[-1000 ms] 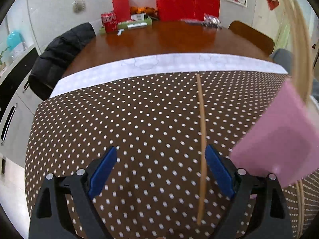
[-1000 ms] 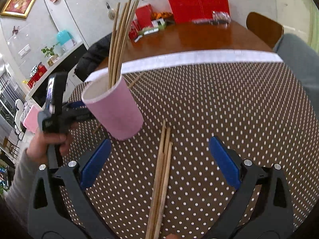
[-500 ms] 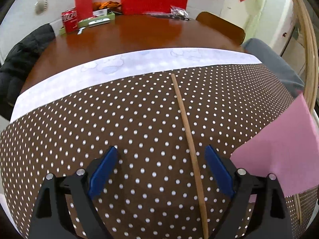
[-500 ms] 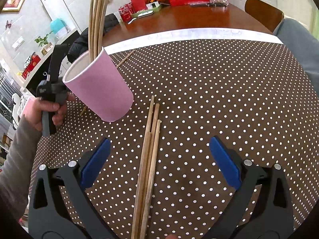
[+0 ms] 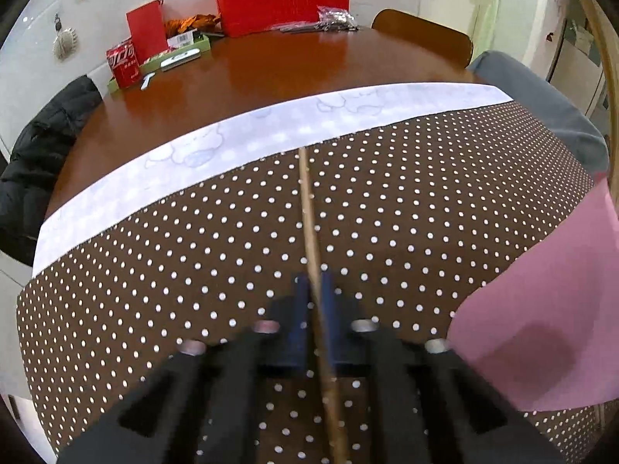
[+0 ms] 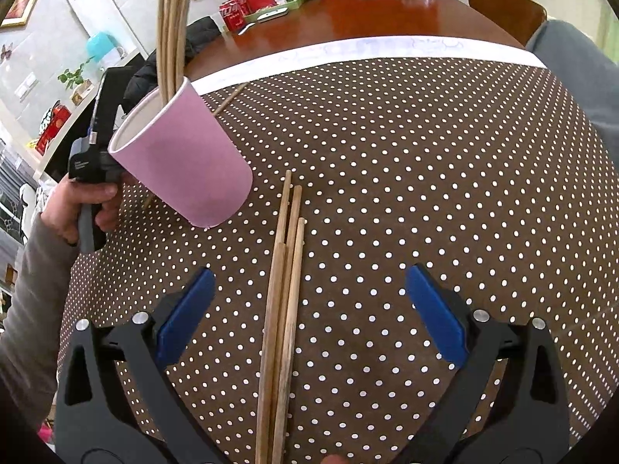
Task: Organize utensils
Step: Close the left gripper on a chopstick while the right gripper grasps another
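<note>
The pink cup (image 6: 182, 154) holds four chopsticks (image 6: 170, 23). Four more chopsticks (image 6: 284, 309) lie between the wide-open right gripper (image 6: 309, 309) (on the dotted cloth (image 6: 425, 154)). The left gripper (image 5: 314, 309) pinches one chopstick (image 5: 309, 212).

Between our left gripper's (image 5: 316, 294) jaws, just closed, lies a single chopstick (image 5: 308, 208), pinched near its close end and running ahead across the tablecloth (image 5: 154, 255) on the bench (image 5: 271, 73). To the right of those jaws stands the cup (image 5: 549, 309). Between our right gripper's (image 6: 309, 301) wide-set jaws lies a bundle of chopsticks (image 6: 284, 294), touching neither jaw. The cup, ahead and left of these jaws, has more chopsticks (image 6: 170, 27) standing in it.
</note>
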### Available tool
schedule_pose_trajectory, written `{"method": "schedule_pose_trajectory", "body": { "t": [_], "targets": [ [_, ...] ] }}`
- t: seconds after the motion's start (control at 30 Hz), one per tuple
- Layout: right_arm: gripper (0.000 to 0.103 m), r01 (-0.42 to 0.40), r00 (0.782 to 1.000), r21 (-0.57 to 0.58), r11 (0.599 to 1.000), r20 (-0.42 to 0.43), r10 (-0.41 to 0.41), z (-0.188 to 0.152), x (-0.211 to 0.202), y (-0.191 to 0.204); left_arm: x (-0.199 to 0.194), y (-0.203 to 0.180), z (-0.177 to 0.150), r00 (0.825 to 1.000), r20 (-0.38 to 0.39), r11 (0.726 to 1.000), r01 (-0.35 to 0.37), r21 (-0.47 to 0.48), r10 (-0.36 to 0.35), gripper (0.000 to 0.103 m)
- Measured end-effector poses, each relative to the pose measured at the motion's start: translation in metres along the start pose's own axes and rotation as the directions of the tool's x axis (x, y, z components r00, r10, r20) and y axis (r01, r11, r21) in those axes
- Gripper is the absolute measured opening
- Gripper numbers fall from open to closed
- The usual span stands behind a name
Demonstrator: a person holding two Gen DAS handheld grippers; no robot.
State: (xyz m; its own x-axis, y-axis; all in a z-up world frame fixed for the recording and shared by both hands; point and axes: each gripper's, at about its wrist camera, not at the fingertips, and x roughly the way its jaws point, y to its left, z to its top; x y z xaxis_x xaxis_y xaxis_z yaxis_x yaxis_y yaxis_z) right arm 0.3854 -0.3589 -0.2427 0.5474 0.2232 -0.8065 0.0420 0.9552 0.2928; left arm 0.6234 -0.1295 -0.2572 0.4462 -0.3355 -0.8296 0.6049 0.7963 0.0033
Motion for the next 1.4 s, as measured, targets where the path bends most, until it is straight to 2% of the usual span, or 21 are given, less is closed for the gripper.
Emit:
{"method": "schedule_pose_trajectory", "body": {
  "t": [0.23,0.43,0.53,0.67,0.7,0.73,0.77,0.8,0.83,0.9,0.97,1.0,1.03,1.07,1.1,1.13,1.27,1.4],
  "targets": [
    [0.097,-0.015,1.000,0.006,1.000,-0.022,0.015,-0.005,-0.003,-0.010,-0.010,0.001,-0.014,1.000,-0.011,1.000,0.007,-0.020,-0.007,0.005],
    [0.097,-0.028,0.999,0.000,1.000,-0.028,0.028,-0.015,-0.011,-0.019,-0.037,-0.002,-0.049,0.999,-0.036,0.996,0.015,-0.085,-0.018,0.005],
    [0.097,-0.028,0.999,-0.025,0.999,-0.042,0.027,-0.026,-0.013,-0.020,-0.055,-0.018,-0.077,0.999,-0.049,0.997,-0.017,-0.074,0.013,0.005],
    [0.097,-0.012,0.998,-0.059,0.998,-0.069,0.007,-0.039,-0.014,-0.012,-0.069,-0.033,-0.095,0.997,-0.069,0.997,-0.040,-0.063,0.036,0.006],
    [0.097,-0.008,0.997,-0.065,0.998,-0.075,0.003,-0.041,-0.013,-0.013,-0.069,-0.034,-0.096,0.996,-0.077,0.997,-0.055,-0.059,0.051,0.008],
    [0.096,-0.001,0.996,-0.072,0.997,-0.084,-0.005,-0.044,-0.013,-0.013,-0.069,-0.036,-0.096,0.994,-0.081,0.996,-0.079,-0.051,0.075,0.021],
    [0.093,0.007,0.996,-0.079,0.997,-0.090,-0.014,-0.045,-0.013,-0.013,-0.068,-0.038,-0.094,0.990,-0.074,0.992,-0.122,-0.038,0.119,0.042],
    [0.082,0.014,0.995,-0.088,0.996,-0.094,-0.022,-0.047,-0.012,-0.013,-0.068,-0.038,-0.092,0.988,-0.062,0.989,-0.144,-0.036,0.141,0.048],
    [0.076,0.017,0.995,-0.093,0.996,-0.101,-0.026,-0.049,-0.011,-0.012,-0.066,-0.037,-0.090,0.989,-0.056,0.989,-0.142,-0.041,0.140,0.050],
    [0.052,0.022,0.993,-0.095,0.995,-0.116,-0.033,-0.052,-0.008,-0.011,-0.062,-0.035,-0.087,0.991,-0.063,0.991,-0.123,-0.061,0.119,0.050],
    [0.044,0.029,0.991,-0.116,0.993,-0.126,-0.044,-0.055,-0.007,-0.008,-0.059,-0.033,-0.085,0.992,-0.056,0.991,-0.113,-0.074,0.109,0.050],
    [0.044,0.029,0.991,-0.125,0.992,-0.129,-0.045,-0.055,-0.006,-0.006,-0.059,-0.033,-0.085,0.993,-0.056,0.991,-0.107,-0.080,0.103,0.048],
    [0.040,0.031,0.991,-0.139,0.990,-0.128,-0.049,-0.057,-0.005,-0.003,-0.059,-0.033,-0.085,0.996,-0.055,0.993,-0.079,-0.085,0.075,0.038],
    [0.037,0.027,0.990,-0.151,0.988,-0.131,-0.047,-0.058,-0.005,-0.001,-0.060,-0.034,-0.085,0.996,-0.056,0.994,-0.079,-0.078,0.075,0.026],
    [0.035,0.023,0.990,-0.156,0.988,-0.133,-0.044,-0.056,-0.003,0.000,-0.059,-0.034,-0.082,0.995,-0.059,0.995,-0.078,-0.070,0.074,0.019],
    [0.035,0.014,0.990,-0.158,0.987,-0.133,-0.036,-0.056,-0.003,0.002,-0.060,-0.036,-0.083,0.995,-0.064,0.995,-0.076,-0.060,0.072,0.008],
    [0.028,0.002,0.990,-0.181,0.983,-0.141,-0.028,-0.053,0.001,0.014,-0.065,-0.050,-0.094,0.994,-0.061,0.994,-0.090,-0.064,0.086,0.006],
    [0.028,0.028,0.987,-0.221,0.975,-0.148,-0.062,-0.050,0.010,0.031,-0.077,-0.054,-0.110,0.996,-0.052,0.990,-0.080,-0.118,0.074,0.006]
  ]
}}
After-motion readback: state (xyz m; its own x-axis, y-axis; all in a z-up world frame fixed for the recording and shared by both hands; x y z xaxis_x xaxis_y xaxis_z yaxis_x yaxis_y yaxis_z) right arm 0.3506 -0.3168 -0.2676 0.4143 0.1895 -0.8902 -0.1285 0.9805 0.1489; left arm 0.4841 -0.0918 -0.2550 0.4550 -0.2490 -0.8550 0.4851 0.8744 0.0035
